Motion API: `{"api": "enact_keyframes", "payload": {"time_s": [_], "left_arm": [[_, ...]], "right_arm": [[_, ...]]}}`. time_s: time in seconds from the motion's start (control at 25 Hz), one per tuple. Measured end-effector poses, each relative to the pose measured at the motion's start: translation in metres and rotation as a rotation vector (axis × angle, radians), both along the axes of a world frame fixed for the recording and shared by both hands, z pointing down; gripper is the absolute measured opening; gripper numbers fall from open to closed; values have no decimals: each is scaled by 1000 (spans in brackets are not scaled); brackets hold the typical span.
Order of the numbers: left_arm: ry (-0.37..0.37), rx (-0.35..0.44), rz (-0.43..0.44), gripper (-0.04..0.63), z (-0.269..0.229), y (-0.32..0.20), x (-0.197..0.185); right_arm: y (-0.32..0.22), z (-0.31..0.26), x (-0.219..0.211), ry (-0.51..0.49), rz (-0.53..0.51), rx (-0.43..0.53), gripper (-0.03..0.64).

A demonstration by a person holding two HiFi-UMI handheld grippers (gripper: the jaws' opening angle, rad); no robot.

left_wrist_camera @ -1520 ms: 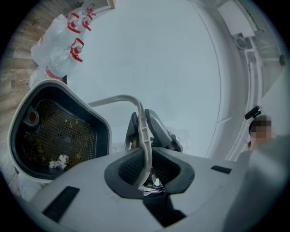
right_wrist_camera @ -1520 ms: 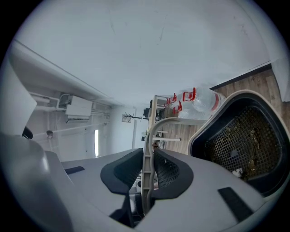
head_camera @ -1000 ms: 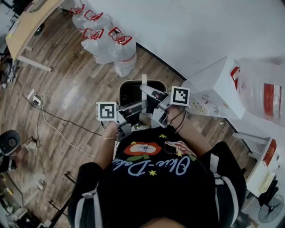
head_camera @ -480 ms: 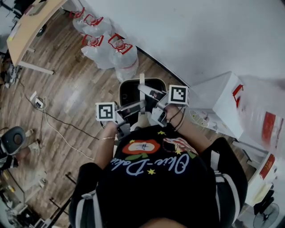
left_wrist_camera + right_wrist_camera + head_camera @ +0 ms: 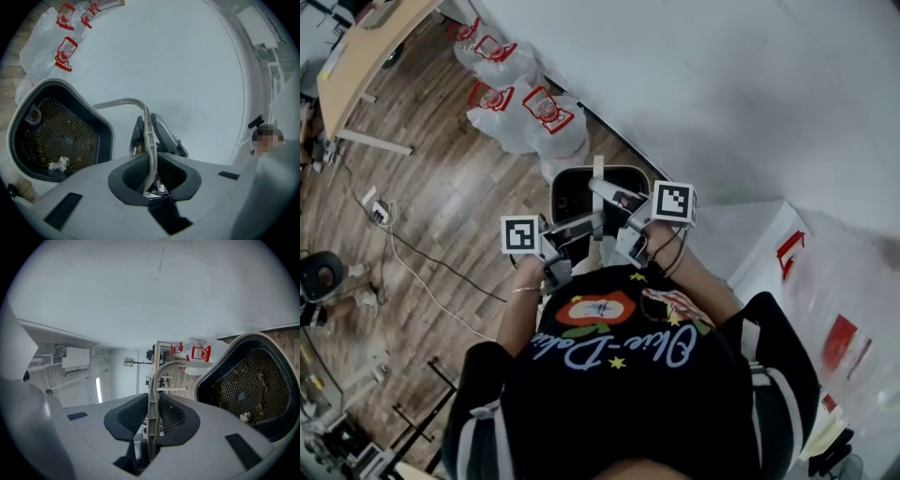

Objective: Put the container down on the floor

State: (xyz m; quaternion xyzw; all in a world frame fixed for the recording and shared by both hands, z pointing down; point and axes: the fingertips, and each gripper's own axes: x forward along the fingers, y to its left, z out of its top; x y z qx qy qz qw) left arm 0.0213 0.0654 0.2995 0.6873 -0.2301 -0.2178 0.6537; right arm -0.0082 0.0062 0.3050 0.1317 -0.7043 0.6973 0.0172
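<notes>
- Plainly, both grippers are clenched on one thing: the thin, pale, arched plastic handle of the dark grey plastic container with a pale rim.
- In the left gripper view, the left gripper has its dark ribbed pads pressed against both faces of the handle. The strip stands upright between them.
- From those jaws the container lies at about nine to ten o'clock. Its opening shows a dark wire-mesh basket with bits of debris in it.
- In the right gripper view, the right gripper pinches the same handle in the same way. The container lies at about two to three o'clock from these jaws.
- In the head view, the left gripper and right gripper sit side by side in front of the person's black printed shirt. The container is at twelve o'clock from them, with its open mouth towards the camera.
- Under and around the container is the brown wood-plank floor, and the white wall runs just beyond it.
- I cannot tell whether the base of the container touches the floor.
- Clear plastic water jugs with red caps stand against the wall at about eleven o'clock from the container, a little apart from it.
</notes>
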Motion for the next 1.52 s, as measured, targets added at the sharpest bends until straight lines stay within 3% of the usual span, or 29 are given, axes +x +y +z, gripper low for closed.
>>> {"api": "enact_keyframes", "payload": {"time_s": [0.28, 0.44, 0.84, 1.2, 1.4, 1.52], "left_arm": [[-25, -16, -10, 49, 44, -35, 0], [2, -25, 3, 48, 52, -38, 5], [-1, -68, 138, 48, 100, -41, 3], [-93, -76, 256, 49, 130, -44, -1], [-125, -60, 284, 49, 145, -47, 0], [-108, -59, 280, 49, 158, -56, -3]], "right_arm": [[-35, 41, 2, 8, -17, -6, 67], [-39, 53, 5, 10, 2, -12, 67], [-43, 105, 8, 22, 105, -57, 67], [-50, 129, 14, 48, 173, -60, 67], [-54, 146, 19, 81, 183, -40, 67], [-62, 161, 15, 85, 183, -48, 67]]}}
